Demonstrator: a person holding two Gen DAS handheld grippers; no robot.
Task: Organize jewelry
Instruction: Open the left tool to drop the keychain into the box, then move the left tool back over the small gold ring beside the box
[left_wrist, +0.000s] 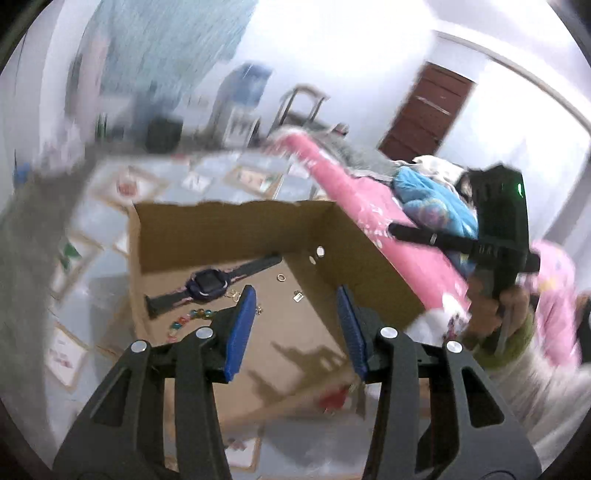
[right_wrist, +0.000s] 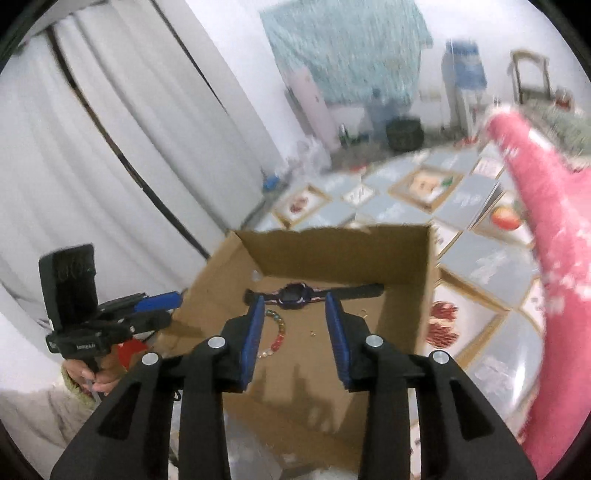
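Left wrist view is smeared by motion: the floor mat (left_wrist: 236, 173) of picture tiles, the brown door (left_wrist: 428, 110) and the far clutter are only blurs, and the small metal bits on the box floor are too tiny to name beyond one gold ring (left_wrist: 281, 277). Part of the bead bracelet (left_wrist: 192, 317) is hidden behind the left gripper's blue pad.

An open cardboard box (left_wrist: 229, 225) stands on the patterned mat beside a pink bedspread (left_wrist: 343, 184); white curtains (right_wrist: 110, 147) hang to the side in the right wrist view. Inside the box, a dark watch (left_wrist: 207, 286) lies along the far wall, the bracelet just in front of it toward the left side.

Left gripper (left_wrist: 297, 301) hangs over the box with jaws wide apart, holding nothing and touching nothing. Right gripper (right_wrist: 295, 306) likewise stands wide and empty above the box, aimed at the watch (right_wrist: 295, 293) and bracelet (right_wrist: 279, 330).
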